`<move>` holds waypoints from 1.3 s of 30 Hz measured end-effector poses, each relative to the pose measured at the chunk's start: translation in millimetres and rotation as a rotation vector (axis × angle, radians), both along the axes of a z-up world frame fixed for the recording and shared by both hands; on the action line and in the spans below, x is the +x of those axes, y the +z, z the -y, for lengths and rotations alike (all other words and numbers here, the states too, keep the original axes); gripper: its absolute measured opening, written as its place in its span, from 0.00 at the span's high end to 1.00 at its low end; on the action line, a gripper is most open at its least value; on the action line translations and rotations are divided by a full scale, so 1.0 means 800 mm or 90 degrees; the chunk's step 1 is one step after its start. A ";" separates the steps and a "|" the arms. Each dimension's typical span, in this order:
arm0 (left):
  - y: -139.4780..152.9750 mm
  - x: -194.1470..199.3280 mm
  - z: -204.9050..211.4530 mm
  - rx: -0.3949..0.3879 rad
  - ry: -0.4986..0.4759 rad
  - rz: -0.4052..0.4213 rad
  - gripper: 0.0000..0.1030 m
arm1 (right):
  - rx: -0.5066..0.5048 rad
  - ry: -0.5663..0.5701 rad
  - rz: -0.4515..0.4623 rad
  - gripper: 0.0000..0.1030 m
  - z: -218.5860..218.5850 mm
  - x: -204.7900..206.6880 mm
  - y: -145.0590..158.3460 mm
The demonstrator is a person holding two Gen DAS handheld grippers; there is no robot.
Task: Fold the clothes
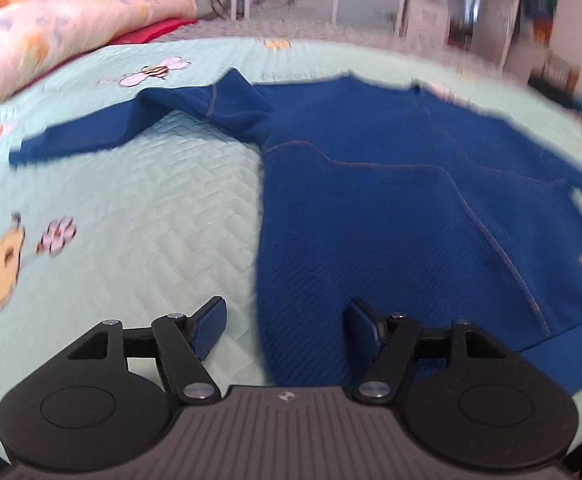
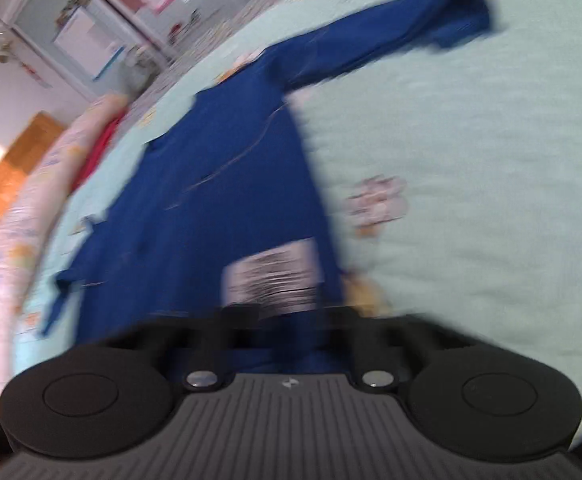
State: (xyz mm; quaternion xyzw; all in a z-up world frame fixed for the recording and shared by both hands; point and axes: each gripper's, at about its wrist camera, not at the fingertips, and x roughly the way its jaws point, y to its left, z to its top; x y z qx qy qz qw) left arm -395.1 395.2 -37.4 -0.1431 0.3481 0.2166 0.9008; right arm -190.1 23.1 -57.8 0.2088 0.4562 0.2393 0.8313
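Note:
A blue long-sleeved top (image 1: 391, 208) lies spread flat on the pale green bedspread (image 1: 163, 208), one sleeve (image 1: 91, 136) stretched out to the left. My left gripper (image 1: 287, 326) stands open low over the top's near left edge. One finger (image 1: 211, 326) is over the bedspread, the other over the cloth, and neither presses on it. In the right wrist view the same top (image 2: 227, 184) runs away from me, with a white label (image 2: 271, 272) near its hem. My right gripper (image 2: 287, 316) is badly blurred just before that label and reads as shut. Whether it pinches cloth I cannot tell.
A folded pastel quilt (image 1: 51, 36) and something red (image 1: 151, 32) lie at the bed's far left. Cupboards and shelves (image 1: 431, 4) stand beyond the bed. The bedspread to the right of the top (image 2: 471, 160) is bare apart from printed patterns.

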 end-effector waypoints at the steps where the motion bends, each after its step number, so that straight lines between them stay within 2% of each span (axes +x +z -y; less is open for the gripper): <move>1: 0.004 -0.007 -0.008 -0.015 0.009 0.012 0.33 | 0.015 -0.004 -0.001 1.00 0.011 -0.003 0.005; 2: 0.008 -0.014 -0.015 -0.028 0.017 0.024 0.33 | 0.029 -0.008 -0.003 0.99 0.022 -0.005 0.010; 4: 0.017 -0.013 -0.020 -0.023 0.027 0.052 0.33 | 0.020 0.003 0.042 0.85 0.025 -0.014 0.030; 7: 0.030 0.006 -0.018 -0.006 0.018 0.082 0.32 | -0.019 0.038 0.144 0.84 -0.008 -0.015 0.064; 10: 0.038 0.039 0.000 0.015 -0.004 0.084 0.32 | -0.052 0.088 0.216 0.84 -0.075 0.009 0.092; 13: 0.041 0.080 0.020 0.082 -0.039 0.075 0.32 | -0.069 0.150 0.294 0.84 -0.158 0.039 0.112; 15: 0.037 0.110 0.021 0.111 -0.046 0.064 0.32 | -0.084 0.169 0.321 0.84 -0.215 0.065 0.116; 18: 0.020 0.146 0.012 0.141 -0.053 0.040 0.32 | -0.119 0.186 0.342 0.82 -0.295 0.111 0.105; 19: 0.006 0.149 0.007 0.133 -0.040 0.031 0.32 | -0.128 0.189 0.335 0.80 -0.318 0.130 0.095; 21: -0.020 0.154 -0.003 0.119 -0.017 0.016 0.31 | -0.149 0.198 0.297 0.72 -0.360 0.173 0.064; 22: -0.018 0.151 -0.002 0.122 -0.019 0.025 0.31 | -0.180 0.215 0.277 0.68 -0.380 0.196 0.042; 23: -0.016 0.148 -0.001 0.124 -0.021 0.034 0.29 | -0.224 0.232 0.258 0.69 -0.398 0.219 0.019; 24: -0.014 0.145 0.000 0.127 -0.023 0.043 0.29 | -0.251 0.234 0.264 0.68 -0.410 0.235 0.007; 25: -0.012 0.143 0.002 0.130 -0.025 0.052 0.29 | -0.259 0.219 0.299 0.68 -0.413 0.243 0.006; 27: -0.010 0.140 0.010 0.146 -0.040 0.065 0.29 | -0.282 0.173 0.311 0.67 -0.417 0.247 0.017; 28: -0.010 0.142 0.011 0.143 -0.055 0.067 0.29 | -0.270 0.164 0.314 0.67 -0.417 0.238 0.026; 29: -0.009 0.145 0.013 0.141 -0.069 0.070 0.29 | -0.248 0.186 0.324 0.67 -0.420 0.223 0.035; 31: -0.011 0.146 0.010 0.122 -0.085 0.071 0.29 | -0.216 0.305 0.347 0.67 -0.447 0.183 0.042; 34: -0.014 0.140 -0.008 0.067 -0.067 0.087 0.29 | -0.241 0.411 0.334 0.64 -0.523 0.158 0.025; 35: -0.014 0.136 -0.015 0.045 -0.056 0.098 0.29 | -0.257 0.415 0.335 0.63 -0.549 0.164 0.017; 36: -0.013 0.133 -0.023 0.023 -0.047 0.107 0.29 | -0.272 0.398 0.352 0.52 -0.573 0.176 0.010; 37: -0.013 0.131 -0.030 -0.001 -0.038 0.117 0.29 | -0.283 0.377 0.357 0.36 -0.594 0.190 0.007; 38: -0.011 0.127 -0.040 -0.029 -0.028 0.131 0.29 | -0.291 0.352 0.350 0.31 -0.610 0.206 0.008; 39: -0.009 0.122 -0.050 -0.059 -0.017 0.145 0.29 | -0.288 0.321 0.335 0.33 -0.618 0.216 0.013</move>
